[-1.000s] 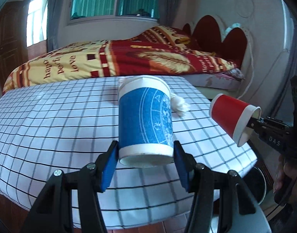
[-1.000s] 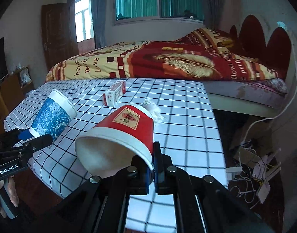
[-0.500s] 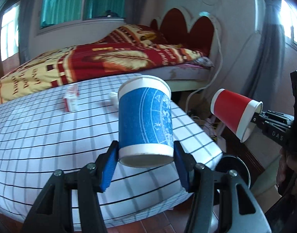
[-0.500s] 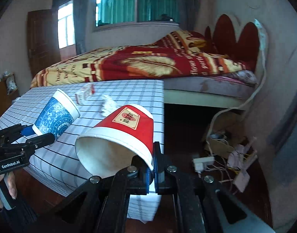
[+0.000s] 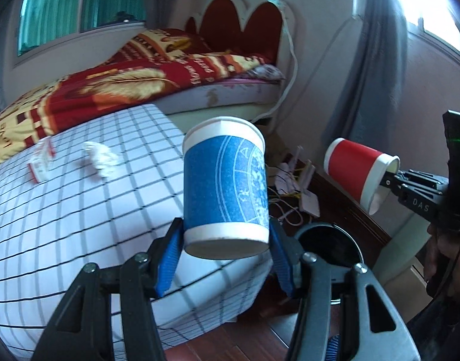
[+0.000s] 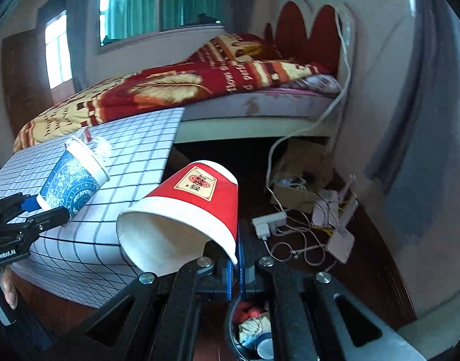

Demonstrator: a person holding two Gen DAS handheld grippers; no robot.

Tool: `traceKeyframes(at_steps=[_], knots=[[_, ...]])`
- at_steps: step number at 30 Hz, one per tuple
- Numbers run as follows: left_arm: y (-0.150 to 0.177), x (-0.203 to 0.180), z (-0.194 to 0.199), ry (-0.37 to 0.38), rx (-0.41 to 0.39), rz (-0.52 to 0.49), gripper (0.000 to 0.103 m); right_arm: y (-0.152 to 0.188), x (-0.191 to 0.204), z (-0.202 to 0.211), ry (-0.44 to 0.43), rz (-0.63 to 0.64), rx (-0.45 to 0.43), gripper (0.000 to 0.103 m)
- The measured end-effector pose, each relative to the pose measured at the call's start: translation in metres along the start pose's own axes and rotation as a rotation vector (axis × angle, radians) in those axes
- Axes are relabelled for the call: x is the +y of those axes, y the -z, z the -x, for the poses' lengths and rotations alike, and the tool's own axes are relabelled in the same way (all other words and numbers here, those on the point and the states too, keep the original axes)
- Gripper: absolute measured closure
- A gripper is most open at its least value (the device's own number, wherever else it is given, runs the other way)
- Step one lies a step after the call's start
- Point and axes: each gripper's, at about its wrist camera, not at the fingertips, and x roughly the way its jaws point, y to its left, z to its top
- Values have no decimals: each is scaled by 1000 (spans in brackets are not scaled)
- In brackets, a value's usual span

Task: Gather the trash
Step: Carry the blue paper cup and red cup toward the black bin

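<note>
The blue paper cup [image 5: 225, 186] sits between the blue pads of the left gripper [image 5: 225, 251], jaws about half spread and pressed on the cup's sides near its base, closed bottom facing the camera, rim pointing away. It hangs in the air past the edge of the table w/ the white checked cloth [image 5: 79, 210], above the dark wood floor. In the right wrist view the same cup [image 6: 72, 185] shows at the left, tilted, rim up and to the right.

The red paper cup [image 6: 185, 219] is pinched by its rim in the right gripper [image 6: 236, 266] — jaws nearly fully closed, only the cup wall between the pads. It lies tilted, open mouth toward the camera and to the left, base pointing up and away, a yellow label on its side. From the left wrist view the red cup [image 5: 360, 173] is off to the right, in the air.

Just below the right gripper is the round black trash bin [image 6: 245, 331], w/ some rubbish already inside; in the left view its dark rim [image 5: 329, 240] lies just right of the blue cup.

On the cloth, well apart from both cups: a crumpled white tissue [image 5: 99, 156] and a small red-and-white box [image 5: 42, 165] beside it. Behind — a bed w/ a red and yellow blanket [image 5: 124, 87]. Cables and a power strip [image 6: 269, 221] lie on the floor by the wall.
</note>
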Motion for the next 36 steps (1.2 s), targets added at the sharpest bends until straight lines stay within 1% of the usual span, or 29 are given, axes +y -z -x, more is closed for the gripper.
traceKeyframes(at_steps=[10,20,28,33,36], knots=[[8,-59,-28,86,57,-60,47,28,-44,8,83,-51,25,100],[24,-111,-56,162,131,-131,47,63,-85,5,148,-99,84,100],[40,-141,-85,214,205,-172,47,94,-112,-2,195,-125,148,100],[48,-151,-101,241,247,-190,47,117,-125,-12,203,-127,191,100],[52,-157,-114,255,281,-203,47,130,-132,-19,193,-130,215,100]])
